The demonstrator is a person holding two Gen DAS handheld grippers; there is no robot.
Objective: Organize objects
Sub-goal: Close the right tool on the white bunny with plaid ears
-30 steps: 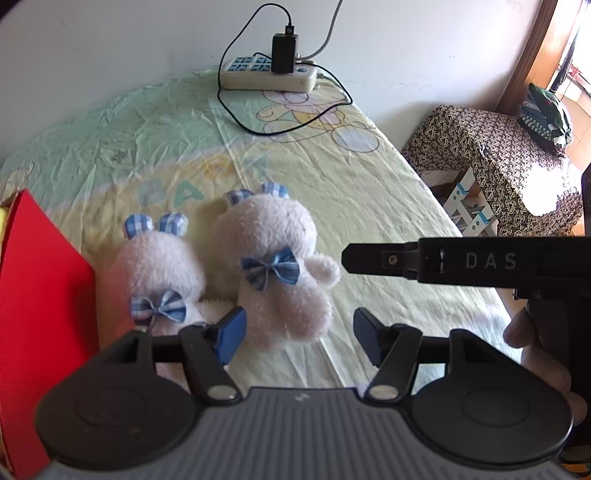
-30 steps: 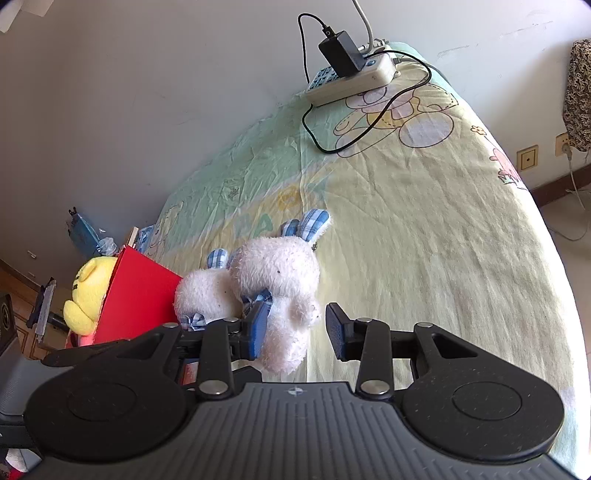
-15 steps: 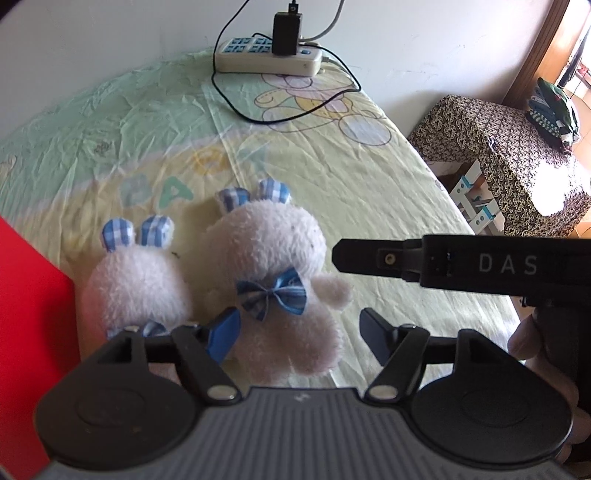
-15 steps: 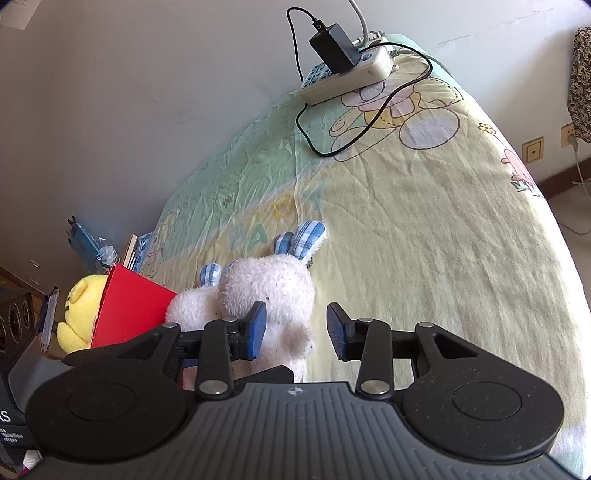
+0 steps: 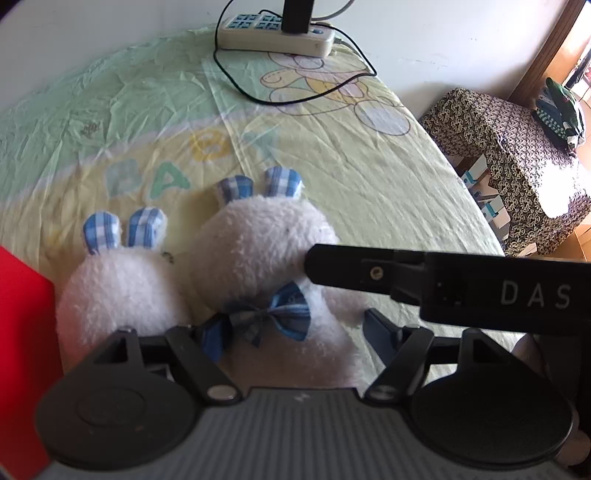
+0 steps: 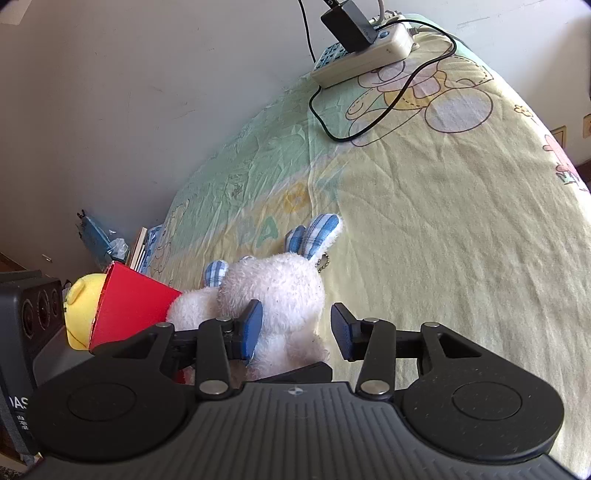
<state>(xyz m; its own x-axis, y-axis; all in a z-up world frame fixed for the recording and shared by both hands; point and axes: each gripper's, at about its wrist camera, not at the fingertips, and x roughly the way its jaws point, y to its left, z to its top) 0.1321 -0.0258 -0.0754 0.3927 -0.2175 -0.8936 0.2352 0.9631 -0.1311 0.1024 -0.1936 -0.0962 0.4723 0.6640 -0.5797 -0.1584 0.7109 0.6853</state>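
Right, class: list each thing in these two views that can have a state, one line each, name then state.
Left gripper: opening around the larger bunny, pads not pressing.
Right gripper: opening, the larger bunny partly between its fingers.
Larger bunny: lying on the bed, touching the smaller one.
Smaller bunny: lying beside the red box.
Power strip: charger plugged in.

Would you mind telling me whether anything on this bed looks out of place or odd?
Yes: a power strip with a black charger plugged in lies on the bed sheet near the wall, its black cable looping across the fabric. The two white plush bunnies simply lie side by side, undamaged.
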